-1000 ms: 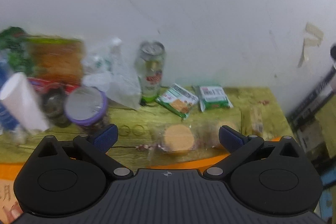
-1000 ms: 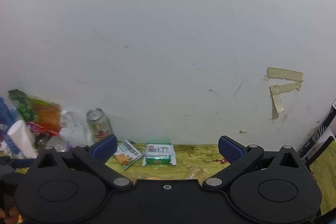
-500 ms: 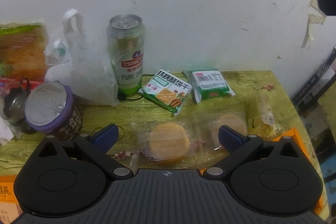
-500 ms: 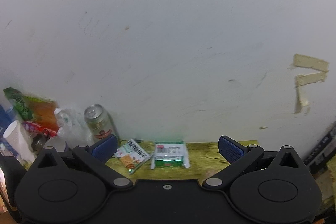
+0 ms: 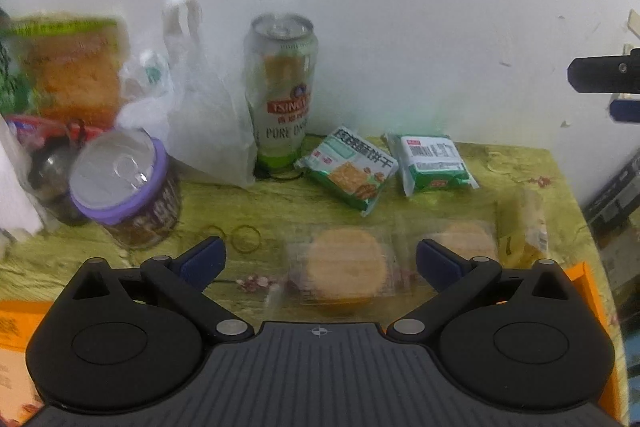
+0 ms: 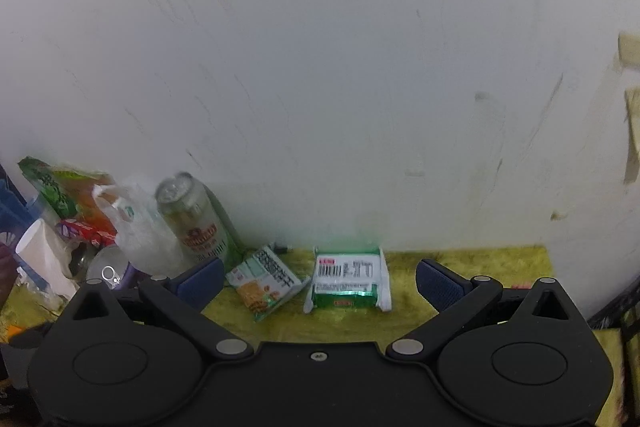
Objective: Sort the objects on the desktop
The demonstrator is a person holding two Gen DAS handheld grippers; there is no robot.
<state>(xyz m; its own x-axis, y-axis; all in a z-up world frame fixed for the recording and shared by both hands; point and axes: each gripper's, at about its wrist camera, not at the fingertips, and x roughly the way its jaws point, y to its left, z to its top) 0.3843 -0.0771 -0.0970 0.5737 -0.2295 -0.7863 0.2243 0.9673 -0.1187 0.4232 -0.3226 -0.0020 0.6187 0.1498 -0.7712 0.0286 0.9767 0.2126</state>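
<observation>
On the yellow-green table lie two clear-wrapped round cakes: one sits between the fingers of my open left gripper, the other just right of it. Behind them are a green cracker packet, a green-and-white packet, a tall beer can, a purple-rimmed tin and a white plastic bag. My right gripper is open and empty, held high, with the green-and-white packet and cracker packet seen between its fingers. The beer can stands to their left.
A yellow wrapped snack lies at the table's right edge. An orange-and-green bag, a white cup and a glass jar crowd the back left. An orange box sits beneath my left gripper. The white wall is close behind.
My left gripper has moved forward and lower toward the round cakes, which now look larger. My right gripper has dropped closer to the table and the two green packets.
</observation>
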